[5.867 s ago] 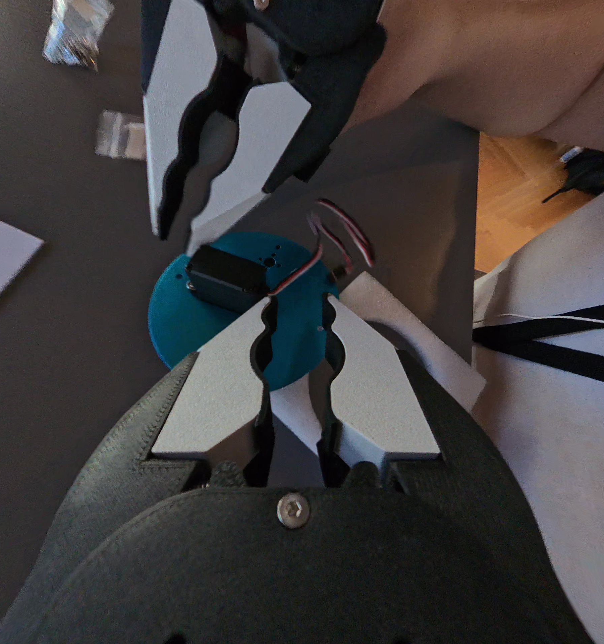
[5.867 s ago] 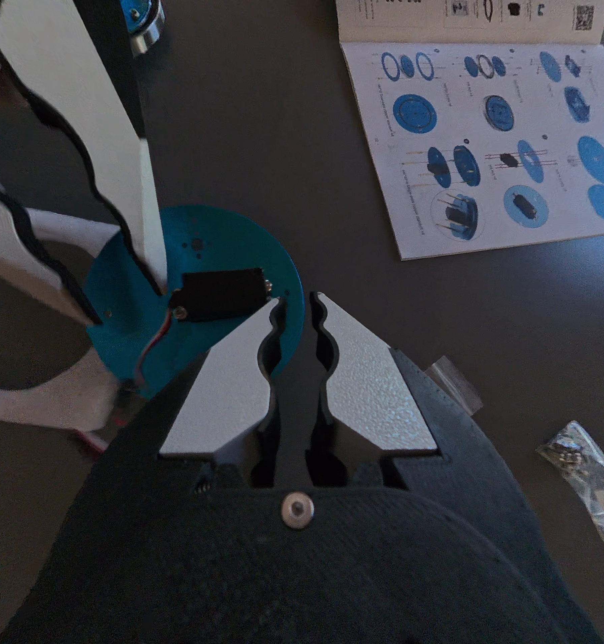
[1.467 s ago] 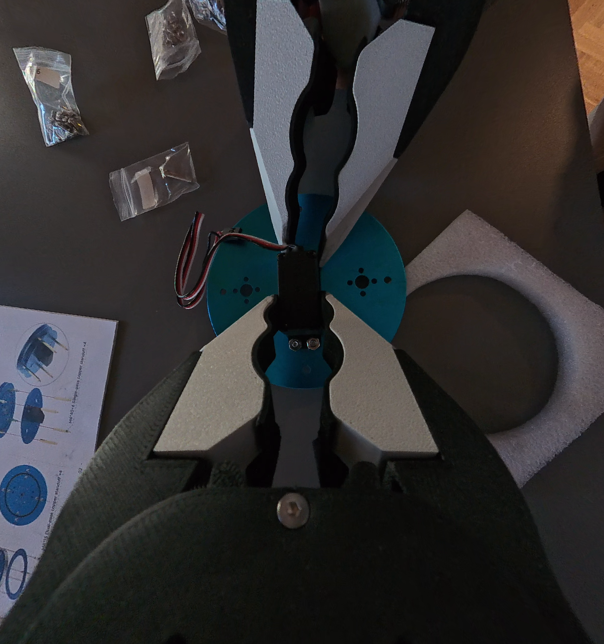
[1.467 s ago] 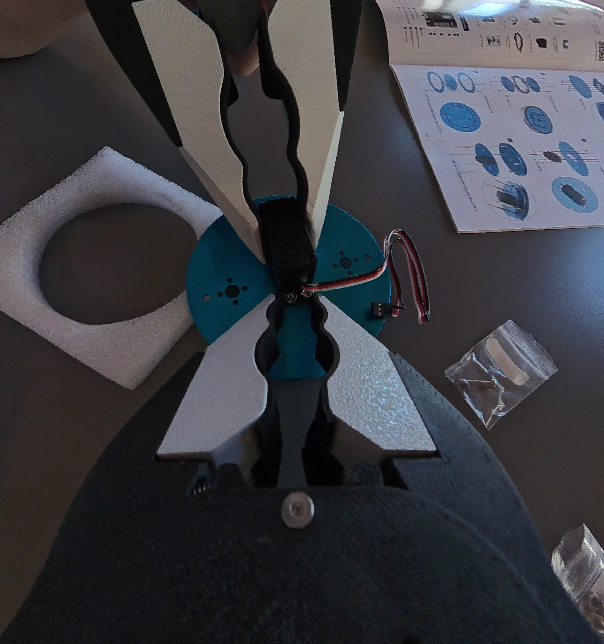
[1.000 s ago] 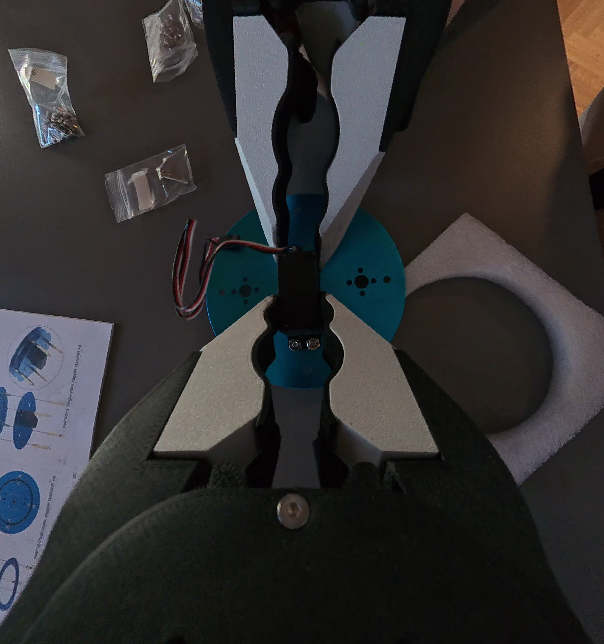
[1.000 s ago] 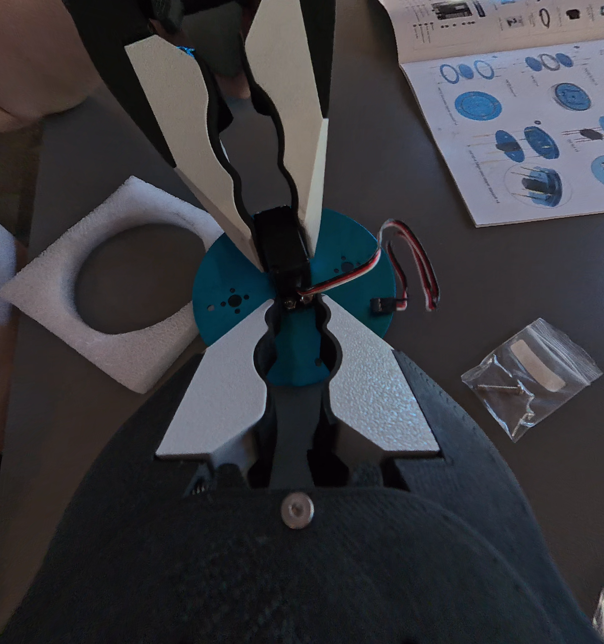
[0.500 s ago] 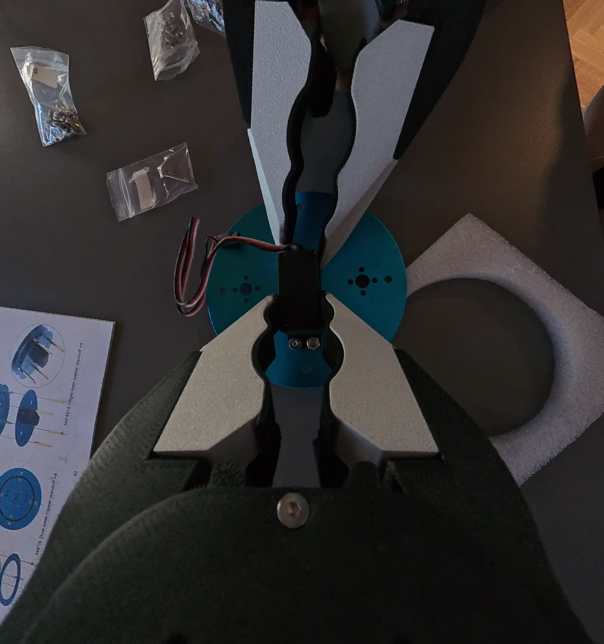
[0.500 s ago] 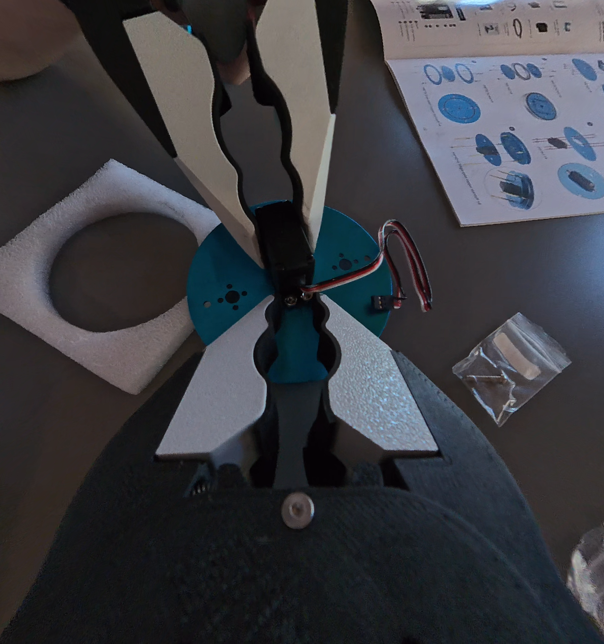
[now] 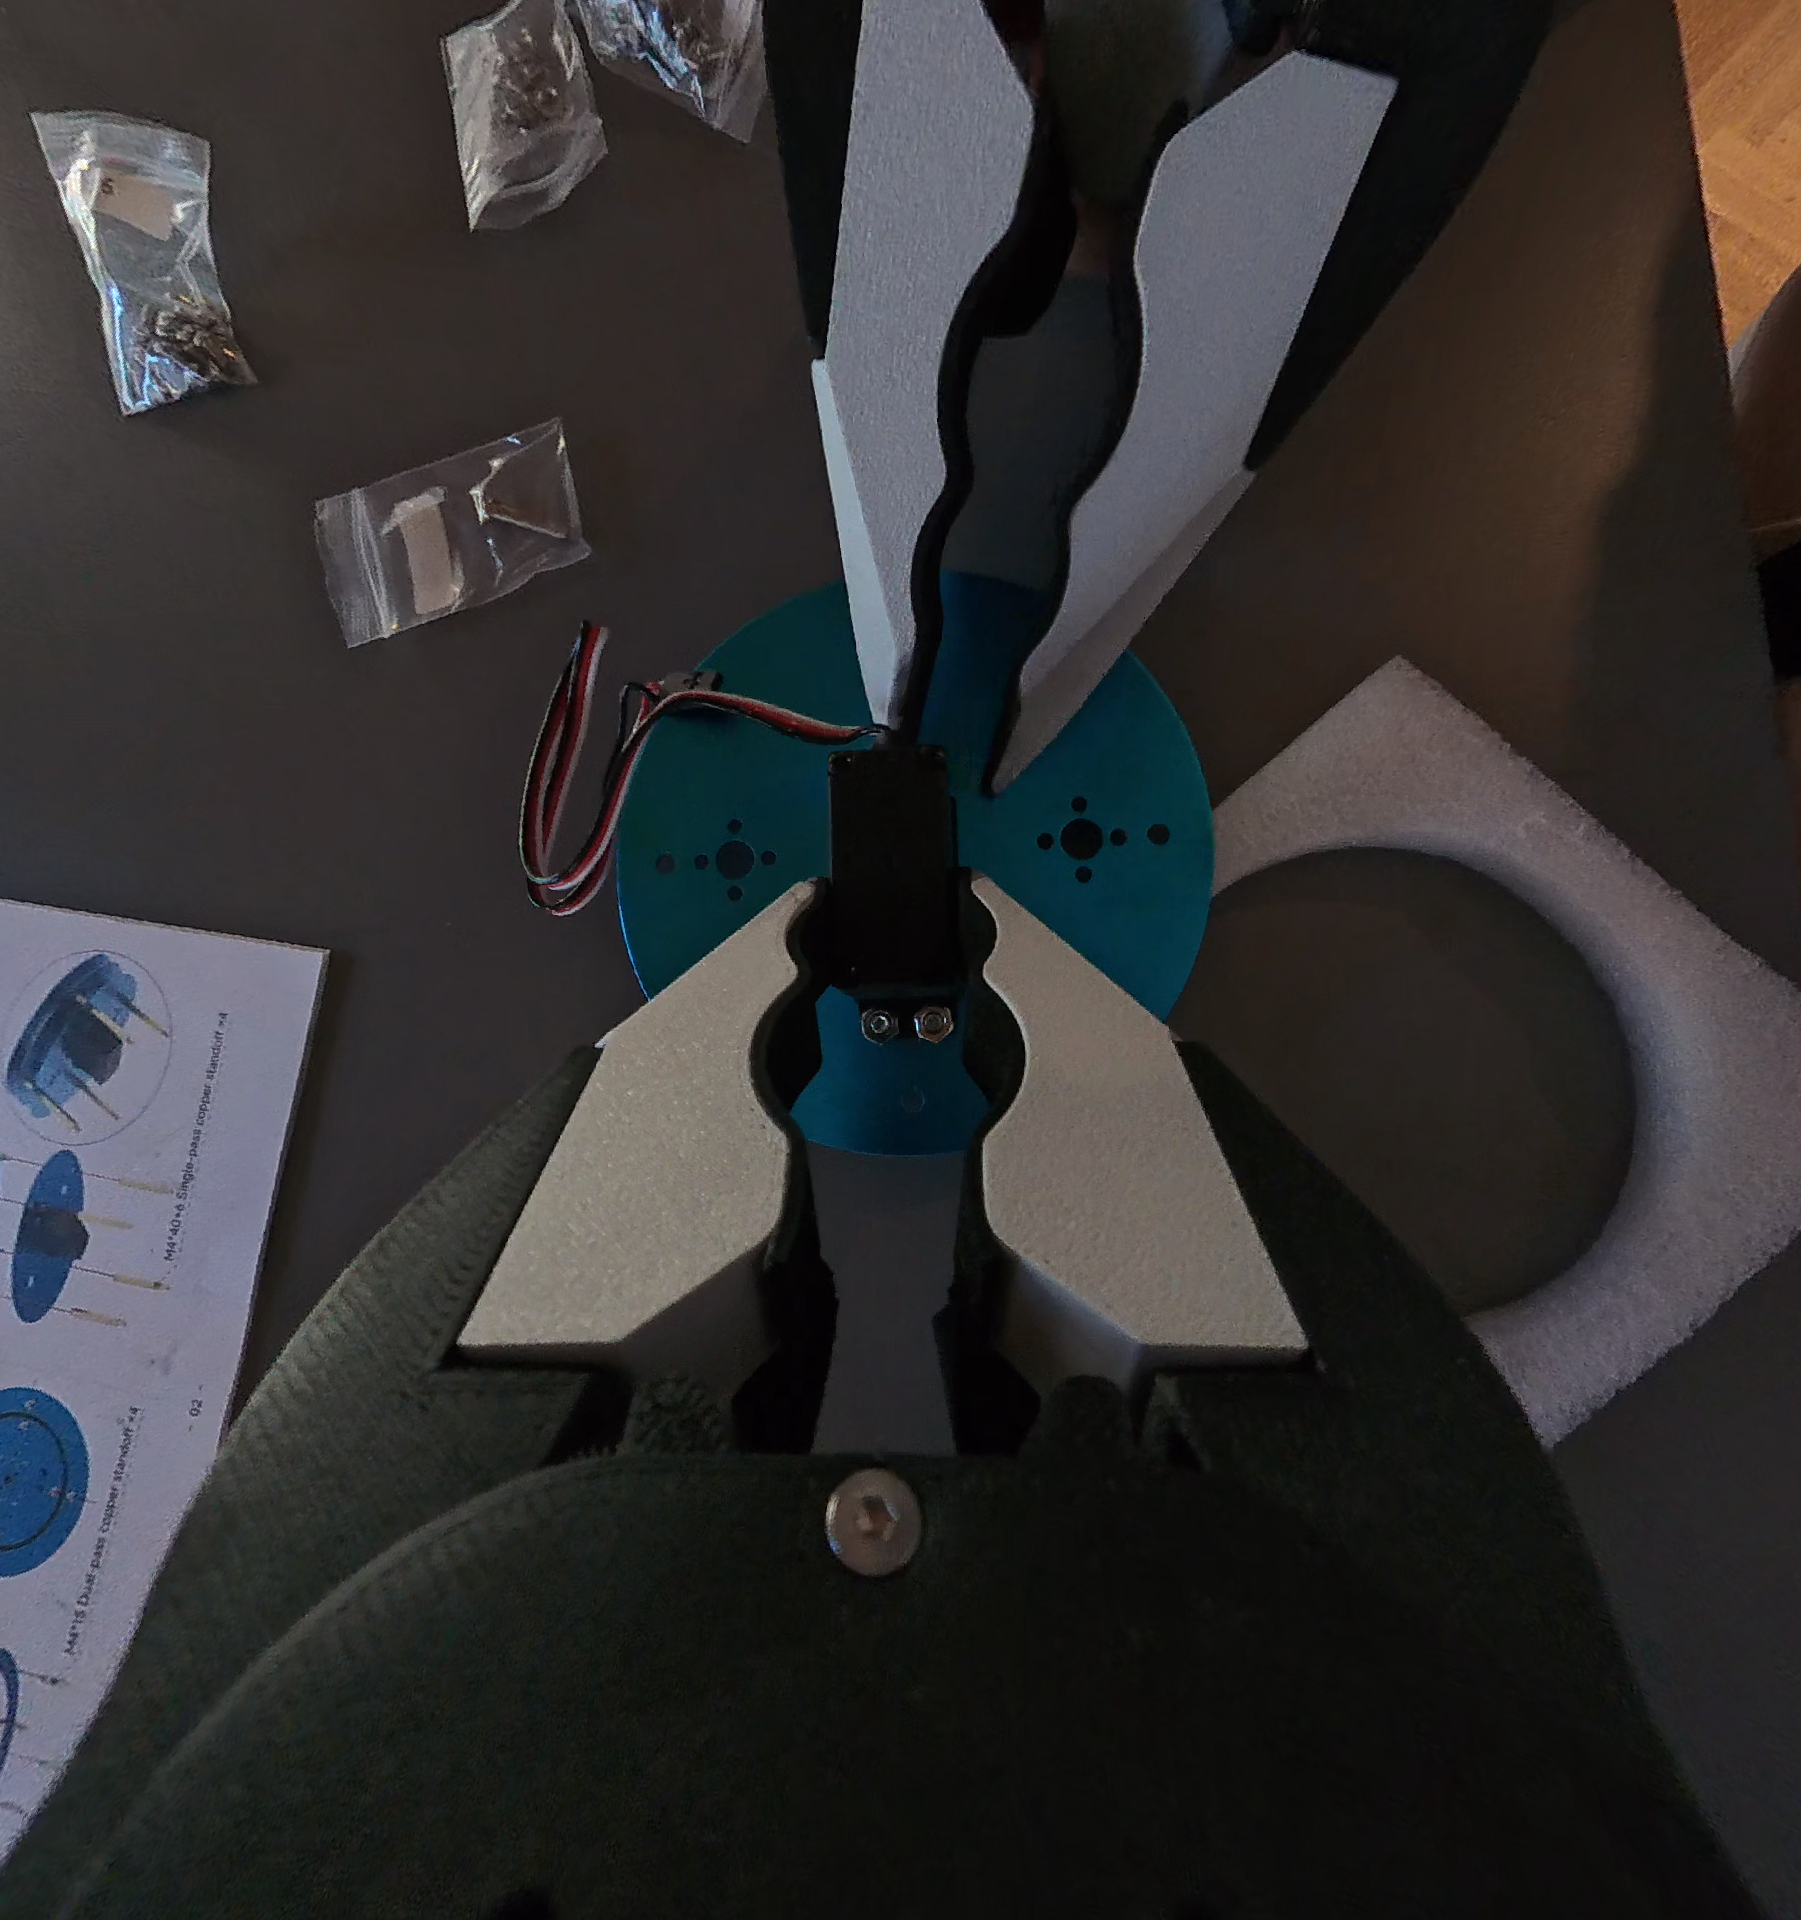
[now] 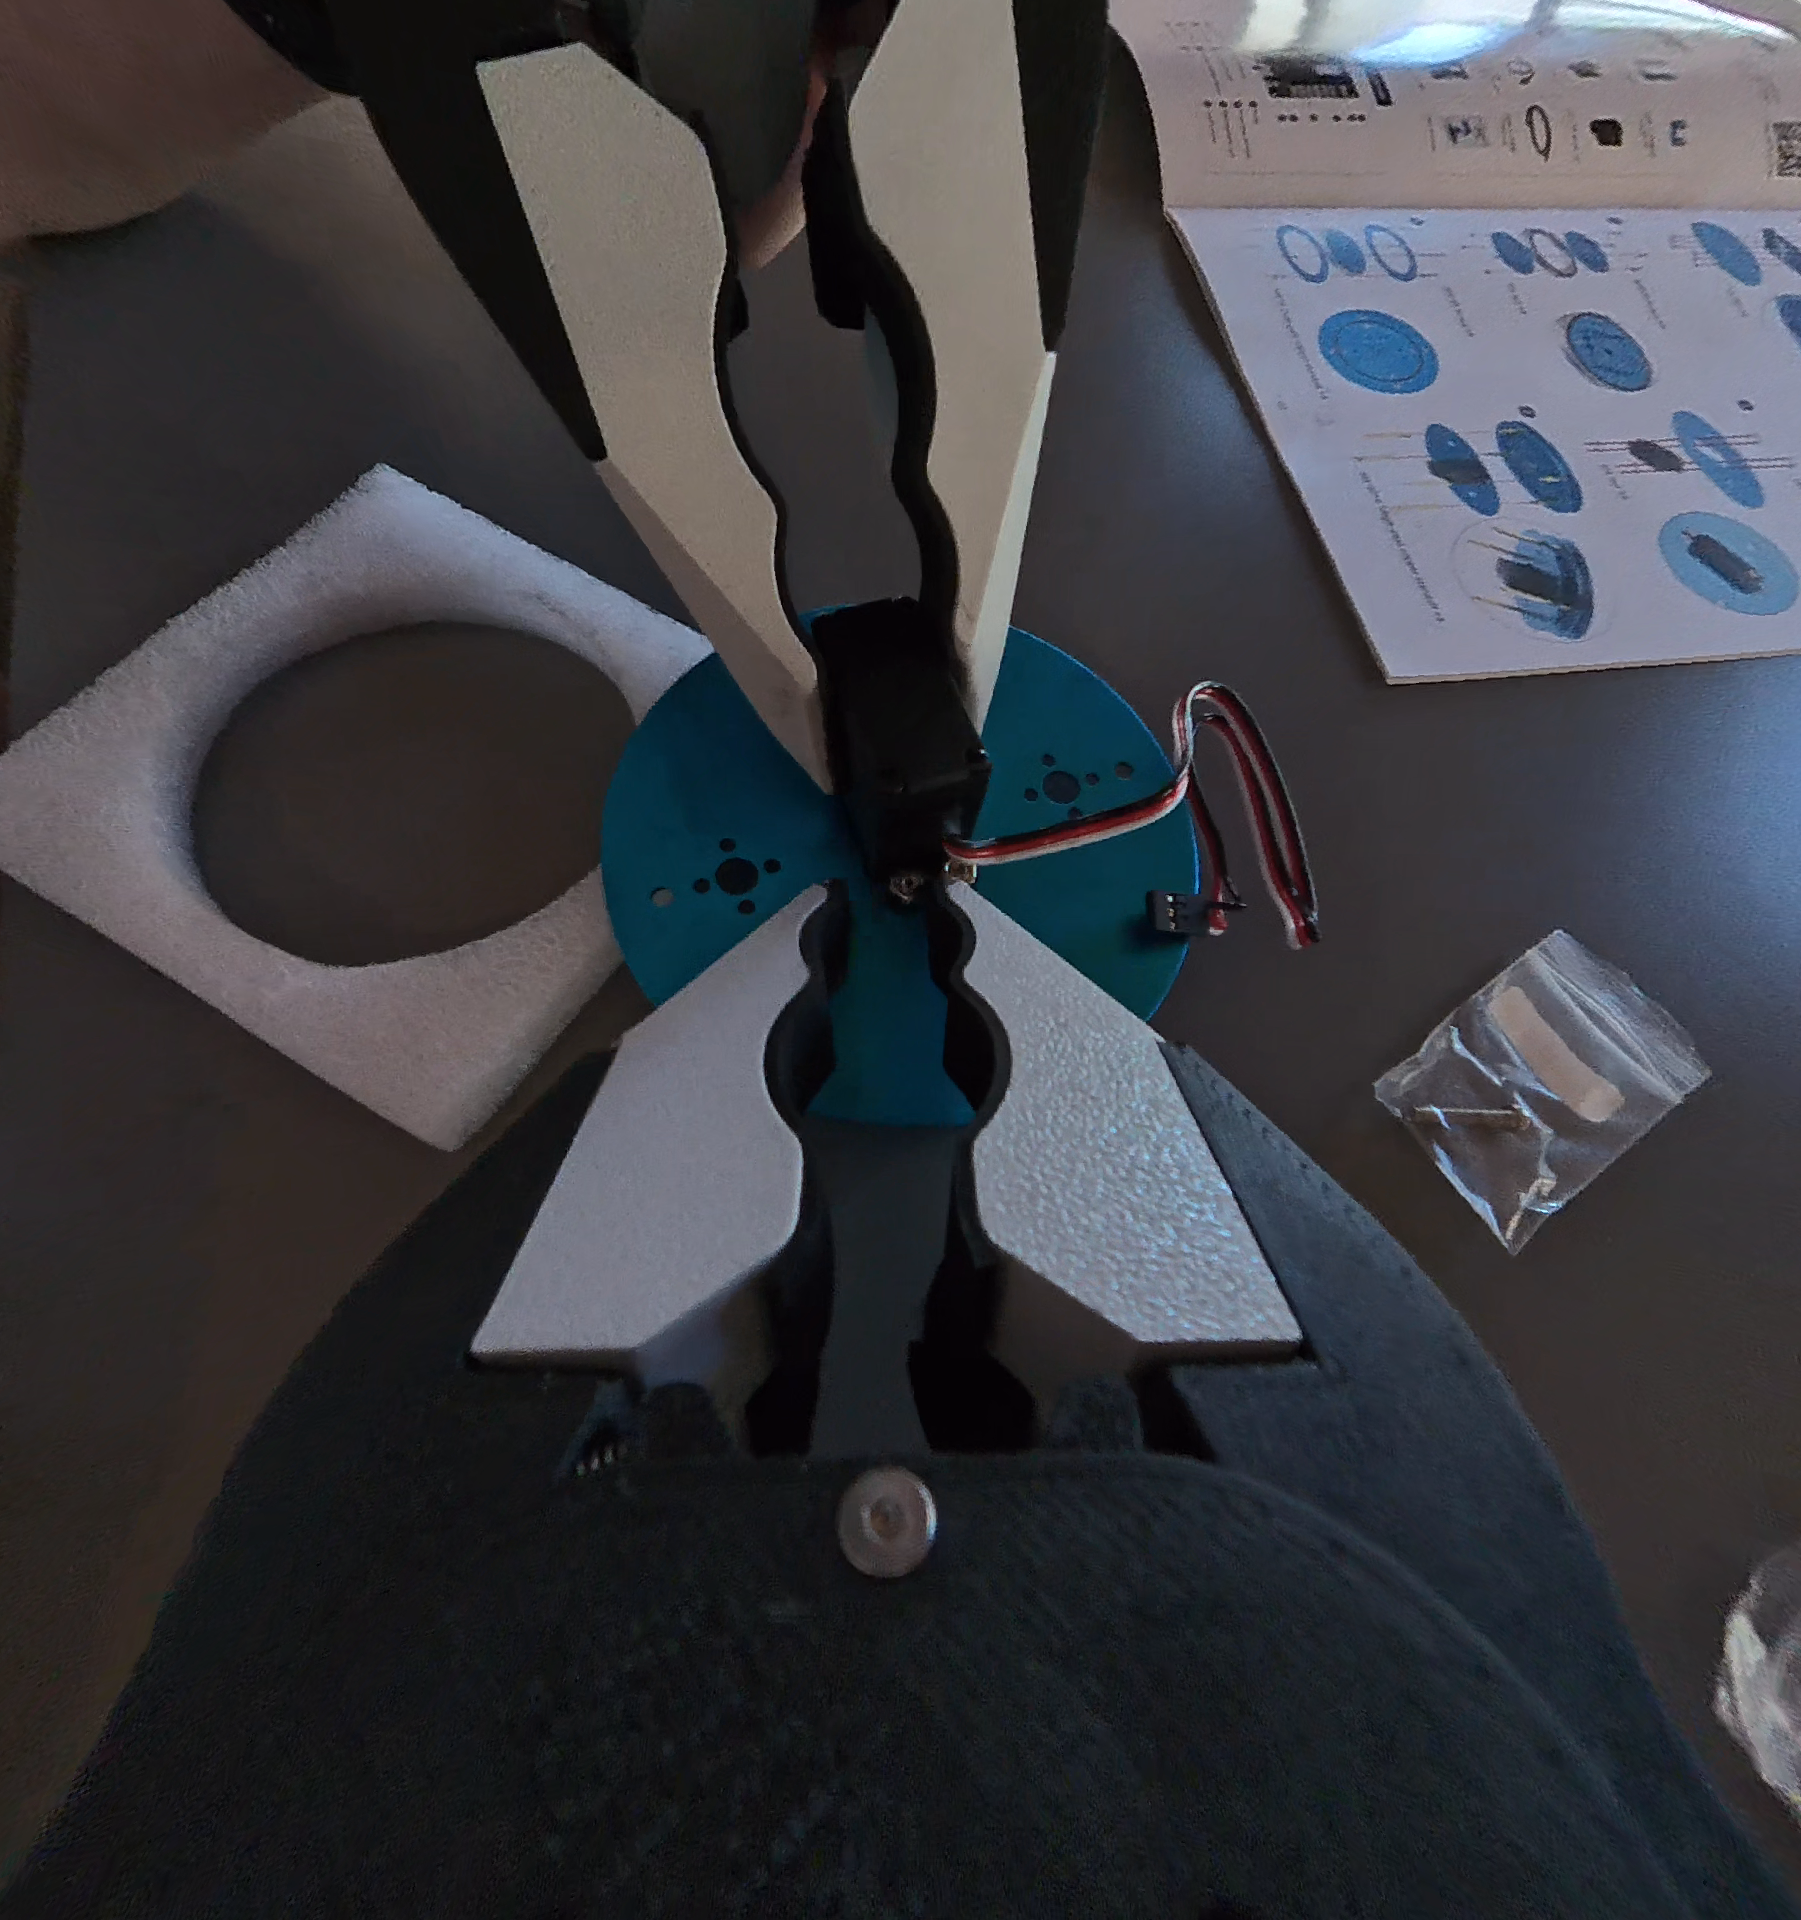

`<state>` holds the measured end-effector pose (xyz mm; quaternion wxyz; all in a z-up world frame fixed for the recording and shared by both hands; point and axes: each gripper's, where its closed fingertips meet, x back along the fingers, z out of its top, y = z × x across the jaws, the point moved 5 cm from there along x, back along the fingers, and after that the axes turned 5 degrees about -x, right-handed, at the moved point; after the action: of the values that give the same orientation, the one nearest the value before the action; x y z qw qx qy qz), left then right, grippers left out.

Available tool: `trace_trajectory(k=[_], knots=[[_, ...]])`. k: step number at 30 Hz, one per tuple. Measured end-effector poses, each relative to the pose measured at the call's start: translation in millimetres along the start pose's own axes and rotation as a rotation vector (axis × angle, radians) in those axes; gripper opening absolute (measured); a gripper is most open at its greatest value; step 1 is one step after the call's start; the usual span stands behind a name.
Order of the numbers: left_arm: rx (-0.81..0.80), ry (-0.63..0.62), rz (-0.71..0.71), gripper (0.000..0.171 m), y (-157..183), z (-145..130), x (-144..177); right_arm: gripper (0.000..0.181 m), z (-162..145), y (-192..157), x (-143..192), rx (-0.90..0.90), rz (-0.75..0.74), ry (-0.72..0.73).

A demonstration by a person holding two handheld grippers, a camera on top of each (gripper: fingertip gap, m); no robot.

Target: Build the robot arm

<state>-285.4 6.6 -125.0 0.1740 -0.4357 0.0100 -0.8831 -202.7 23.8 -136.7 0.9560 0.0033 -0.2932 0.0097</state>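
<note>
A blue disc (image 9: 1104, 904) carries a black servo (image 9: 891, 873) fixed with two nuts. My left gripper (image 9: 896, 888) is shut on the servo's sides at the nut end. My right gripper (image 10: 896, 896) faces it from the other side. Its tips close on the servo's wire end (image 10: 896, 738), over the disc (image 10: 709, 821). A red, white and black cable (image 10: 1249, 810) loops off the disc's edge. The disc overlaps the corner of a white foam frame (image 10: 148, 831), and I cannot tell whether it rests on the table.
The foam frame (image 9: 1654, 883) has a round hole. An open booklet with blue drawings (image 10: 1550, 416) also shows in the left wrist view (image 9: 96, 1247). Small clear bags of hardware (image 9: 449, 530) (image 9: 148, 260) (image 10: 1540, 1081) lie on the dark table. The table edge is at the far right (image 9: 1706, 312). Only a small space, under 4 cm, lies between the two pairs of fingers.
About 6 s ago both grippers were at the disc's edges, off the servo. Over the last 1.5 s both stay at its ends while the table behind drifts slightly.
</note>
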Motion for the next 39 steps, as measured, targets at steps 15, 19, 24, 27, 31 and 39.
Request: trace_trajectory(k=[15,19,24,27,31,39], knots=[[0.046,-0.001,-0.013,0.023,2,2,-2,0.006,-4,-1,5,-0.122,0.008,0.004],[0.068,-0.008,0.027,0.024,-5,-1,-2,0.000,-5,-23,3,-0.180,0.190,-0.016],[0.037,-0.007,0.021,0.023,-2,0,-2,0.000,0,-9,11,-0.031,0.039,0.031],[0.051,-0.003,0.020,0.023,-2,0,-2,0.026,4,4,16,-0.064,-0.013,0.095],[0.088,0.002,0.014,0.023,-2,0,-2,0.065,4,-6,11,-0.115,0.097,0.099],[0.192,0.002,0.014,0.023,-4,1,-3,0.070,-4,-16,0,-0.080,-0.018,-0.018]])
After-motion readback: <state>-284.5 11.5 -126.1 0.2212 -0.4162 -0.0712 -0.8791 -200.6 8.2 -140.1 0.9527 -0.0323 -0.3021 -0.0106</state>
